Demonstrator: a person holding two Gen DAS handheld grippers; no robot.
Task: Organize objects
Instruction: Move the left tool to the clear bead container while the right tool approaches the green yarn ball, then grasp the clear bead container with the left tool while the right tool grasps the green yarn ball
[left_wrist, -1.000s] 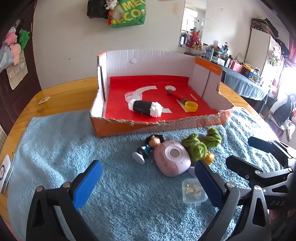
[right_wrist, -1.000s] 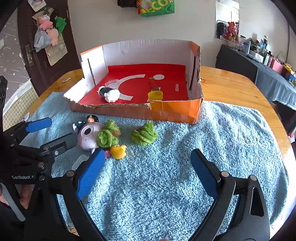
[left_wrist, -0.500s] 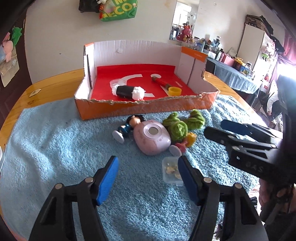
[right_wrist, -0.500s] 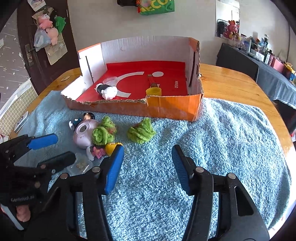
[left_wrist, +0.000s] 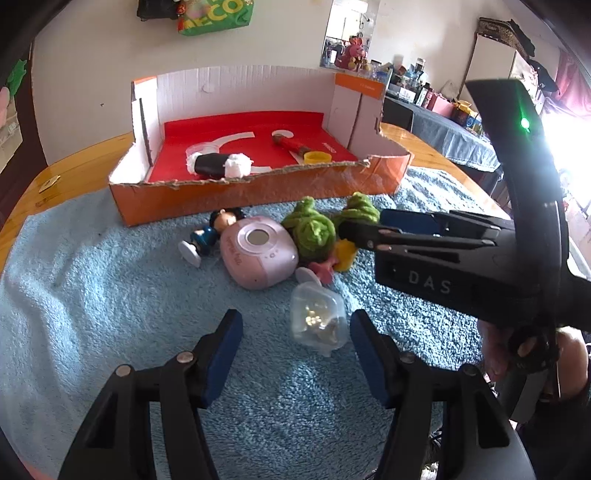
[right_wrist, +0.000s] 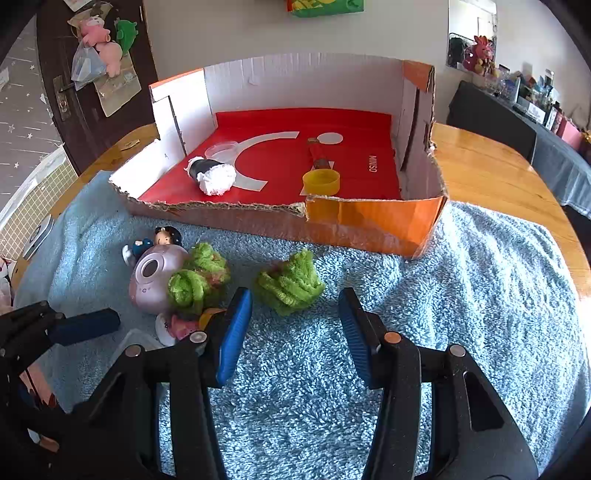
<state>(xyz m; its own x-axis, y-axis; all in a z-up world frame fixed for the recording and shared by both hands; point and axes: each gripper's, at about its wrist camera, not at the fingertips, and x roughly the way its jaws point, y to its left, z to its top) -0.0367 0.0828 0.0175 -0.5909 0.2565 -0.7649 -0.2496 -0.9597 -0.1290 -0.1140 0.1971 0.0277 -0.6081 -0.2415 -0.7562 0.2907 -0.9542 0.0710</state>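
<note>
Towel (right_wrist: 461, 302), blue and shaggy, is spread over the wooden counter (right_wrist: 491, 173) beneath both tools. Ahead of them a torn cardboard box (right_wrist: 369, 225) with a red floor is set, already holding a few items. Between the box and the tools a cluster of loose toys is left: a pink round gadget (left_wrist: 258, 254), a small figurine (left_wrist: 210, 236) and green yarn bundles.

The approach-to-grasp step appears to be in hand. The left hand-held gripper (left_wrist: 295, 354) has just been closing to a middling gap, nothing clamped; a clear plastic pouch (left_wrist: 319, 321) lies just ahead, between its tips. The right hand-held gripper (right_wrist: 295, 332) has likewise been narrowing and holds nothing, with one green yarn bundle (right_wrist: 288, 284) directly in front of its jaws.

Next, each tool would probably need lowering around its target, closing fully, then carrying to the box.
</note>
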